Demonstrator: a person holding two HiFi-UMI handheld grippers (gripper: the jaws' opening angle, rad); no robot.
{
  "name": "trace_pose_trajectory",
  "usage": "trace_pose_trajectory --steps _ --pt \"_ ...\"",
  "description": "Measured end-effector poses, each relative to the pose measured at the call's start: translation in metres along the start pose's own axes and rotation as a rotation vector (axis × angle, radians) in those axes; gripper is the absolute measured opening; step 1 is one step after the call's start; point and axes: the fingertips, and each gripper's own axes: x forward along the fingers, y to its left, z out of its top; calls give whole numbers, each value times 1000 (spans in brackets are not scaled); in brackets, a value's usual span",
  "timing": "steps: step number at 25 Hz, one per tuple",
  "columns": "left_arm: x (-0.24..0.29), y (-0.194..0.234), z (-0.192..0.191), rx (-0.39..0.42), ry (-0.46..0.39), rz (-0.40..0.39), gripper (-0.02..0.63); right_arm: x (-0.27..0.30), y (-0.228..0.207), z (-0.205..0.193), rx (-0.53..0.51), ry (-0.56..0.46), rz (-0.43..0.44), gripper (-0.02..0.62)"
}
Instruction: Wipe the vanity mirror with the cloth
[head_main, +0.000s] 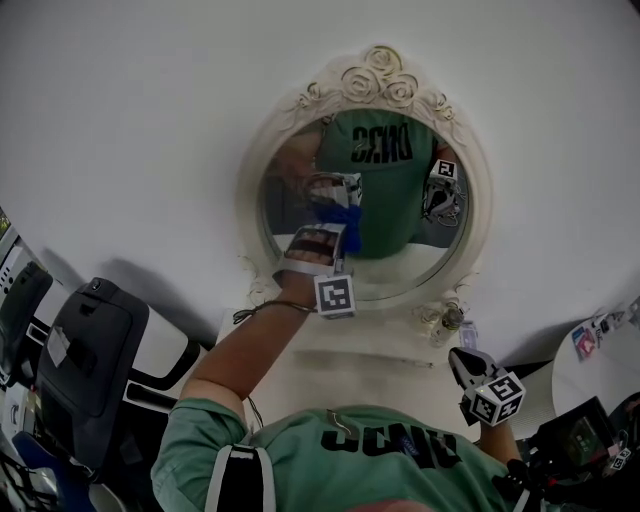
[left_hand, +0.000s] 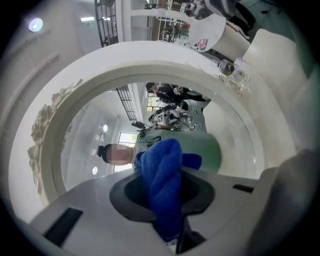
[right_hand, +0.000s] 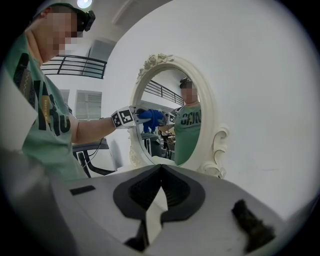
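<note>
The left gripper (left_hand: 163, 192) is clamped on the blue cloth (left_hand: 162, 175), whose bunched end sticks out past the jaws so that fabric rather than plastic meets the glass. It is raised to the mirror (head_main: 395, 215), with the cloth at the left-centre of the oval; it seems to press the pane, though actual contact is hard to confirm. The right gripper (right_hand: 160, 187) hangs low and well apart on the right, jaws closed together on nothing, probably parked to keep clear of the stroke. Judging by the task, wiping is under way, and much of the glass lies beyond the cloth.
</note>
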Motion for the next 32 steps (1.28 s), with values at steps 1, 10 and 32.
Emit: trace_pose_trajectory --steps 1,10,32 --pt "2 2 17 4 -27 -1 98 -3 -2 -1 4 -2 -8 12" --pt "26 -2 185 63 -261 -16 98 -47 -23 -22 61 -21 -107 12" --pt "-9 -7 19 6 -59 -14 100 -14 -6 -5 33 -32 -17 12"
